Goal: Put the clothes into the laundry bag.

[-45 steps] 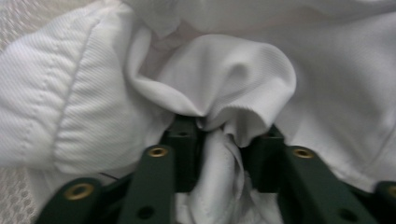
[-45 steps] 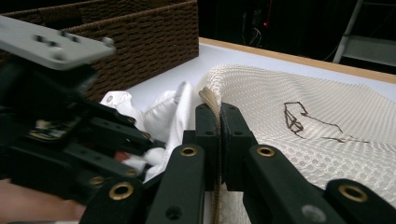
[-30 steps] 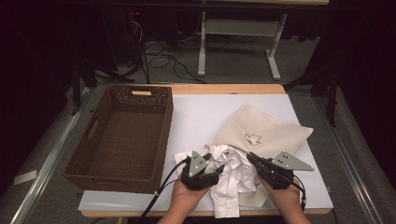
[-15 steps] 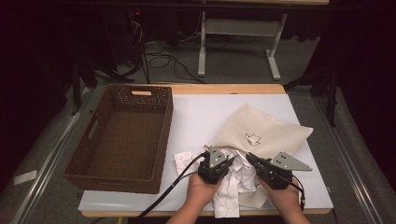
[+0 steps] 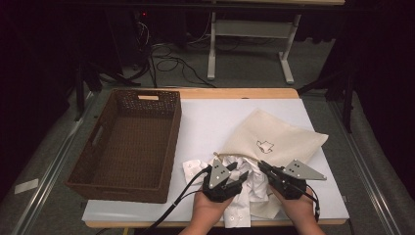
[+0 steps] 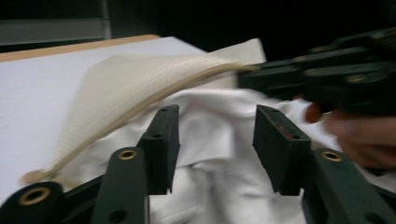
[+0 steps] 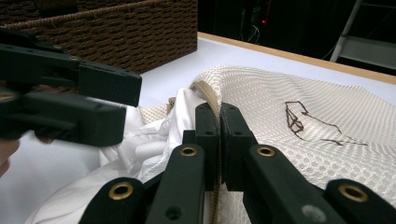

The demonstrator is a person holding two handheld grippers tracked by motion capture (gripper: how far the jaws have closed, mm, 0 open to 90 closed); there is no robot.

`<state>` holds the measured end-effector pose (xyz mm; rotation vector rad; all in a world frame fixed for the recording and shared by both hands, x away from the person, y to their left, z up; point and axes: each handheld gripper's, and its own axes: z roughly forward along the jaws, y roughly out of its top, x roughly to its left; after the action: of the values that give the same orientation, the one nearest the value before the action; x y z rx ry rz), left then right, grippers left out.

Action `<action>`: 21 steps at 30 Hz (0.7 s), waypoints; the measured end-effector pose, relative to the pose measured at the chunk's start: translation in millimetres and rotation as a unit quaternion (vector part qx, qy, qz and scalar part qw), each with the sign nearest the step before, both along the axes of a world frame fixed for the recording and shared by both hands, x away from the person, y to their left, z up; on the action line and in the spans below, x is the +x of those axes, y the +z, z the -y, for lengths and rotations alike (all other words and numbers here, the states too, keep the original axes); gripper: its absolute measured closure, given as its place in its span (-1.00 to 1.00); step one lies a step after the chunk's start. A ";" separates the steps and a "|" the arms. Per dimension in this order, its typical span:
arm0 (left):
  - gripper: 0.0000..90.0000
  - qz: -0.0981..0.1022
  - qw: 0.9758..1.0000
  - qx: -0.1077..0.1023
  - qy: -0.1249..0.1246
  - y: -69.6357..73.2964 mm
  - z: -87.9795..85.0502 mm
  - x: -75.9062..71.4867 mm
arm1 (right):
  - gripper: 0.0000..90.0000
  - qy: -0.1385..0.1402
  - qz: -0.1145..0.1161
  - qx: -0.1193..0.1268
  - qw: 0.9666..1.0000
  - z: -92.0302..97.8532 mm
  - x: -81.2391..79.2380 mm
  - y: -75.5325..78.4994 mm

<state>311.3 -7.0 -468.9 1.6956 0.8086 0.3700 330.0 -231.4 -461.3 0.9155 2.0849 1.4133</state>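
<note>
Brown wicker basket (image 5: 128,142) at table's left | left gripper (image 5: 237,177) beside it, jaws parted and just reopened, poised over crumpled white cloth (image 5: 244,196) at near edge, pads not pressing | right gripper (image 5: 263,166) pinched tight on rim of cream mesh bag (image 5: 276,139), lifting its mouth above the cloth.

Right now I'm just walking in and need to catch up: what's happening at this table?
A person is stuffing a white garment into a cream mesh laundry bag with two handheld grippers. The right gripper is shut on the bag's rim, holding the mouth up. The left gripper hovers over the bunched garment at the opening; its jaws have just been opening, with nothing pinched between them. Much of the garment lies outside the bag. A brown wicker basket sits to the left.
</note>
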 end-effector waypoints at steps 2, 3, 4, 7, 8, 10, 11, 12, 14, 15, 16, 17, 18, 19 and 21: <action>-0.01 0.004 1.000 0.009 -0.008 0.7 10.9 -0.7 | 0.98 -0.001 -0.001 0.000 1.000 -0.7 -0.2 -0.3; -0.03 0.000 1.000 0.014 -0.009 -0.7 15.5 -0.2 | 0.98 -0.001 -0.001 -0.001 1.000 -0.9 -0.6 -0.4; -0.02 -0.006 1.000 0.020 -0.011 -3.4 19.5 0.3 | 0.98 -0.001 -0.002 -0.001 1.000 -0.8 -0.8 -0.4; 0.32 -0.030 0.998 0.051 -0.021 -17.6 31.0 4.0 | 0.98 0.000 -0.006 0.007 1.000 1.5 -0.2 -0.8; 0.49 -0.035 0.998 0.058 -0.016 -21.8 33.1 6.2 | 0.98 0.001 -0.007 0.008 1.000 2.0 -0.1 -0.8; 0.66 -0.043 0.998 0.055 -0.011 -24.9 35.3 12.3 | 0.98 0.001 -0.007 0.012 1.000 2.7 0.1 -0.2; 0.76 -0.044 0.997 0.057 -0.004 -24.3 36.6 15.8 | 0.98 0.001 -0.006 0.011 1.000 2.8 -0.1 0.5; 0.80 -0.045 0.997 0.060 0.001 -23.1 38.3 20.2 | 0.98 0.002 -0.005 0.014 1.000 2.6 -0.5 1.4; 0.81 -0.045 0.997 0.069 0.011 -20.7 41.5 30.0 | 0.98 0.004 -0.005 0.018 1.000 2.5 -1.7 3.3; 0.79 -0.042 0.996 0.072 0.019 -20.2 42.4 34.5 | 0.98 0.004 -0.003 0.018 1.000 2.6 -2.2 3.8; 0.77 -0.045 0.996 0.070 0.022 -20.3 42.2 38.7 | 0.98 0.004 -0.002 0.019 1.000 2.7 -2.4 4.0; 0.73 -0.051 0.997 0.062 0.021 -20.3 41.3 41.0 | 0.98 0.004 -0.002 0.018 1.000 2.9 -2.4 3.9; 0.68 -0.049 0.997 0.056 0.018 -19.8 39.3 40.3 | 0.98 0.003 -0.003 0.018 1.000 3.6 -2.2 3.6; 0.58 -0.040 0.998 0.051 0.015 -19.0 36.4 36.7 | 0.98 0.003 -0.006 0.020 1.000 4.4 -2.2 3.4; 0.33 -0.020 0.998 0.051 0.014 -16.0 26.7 26.4 | 0.98 0.002 -0.005 0.021 1.000 6.3 -1.8 2.9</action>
<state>337.7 -33.7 -485.0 1.7930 0.8549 0.4043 328.2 -237.7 -458.5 0.9379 2.0732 1.4620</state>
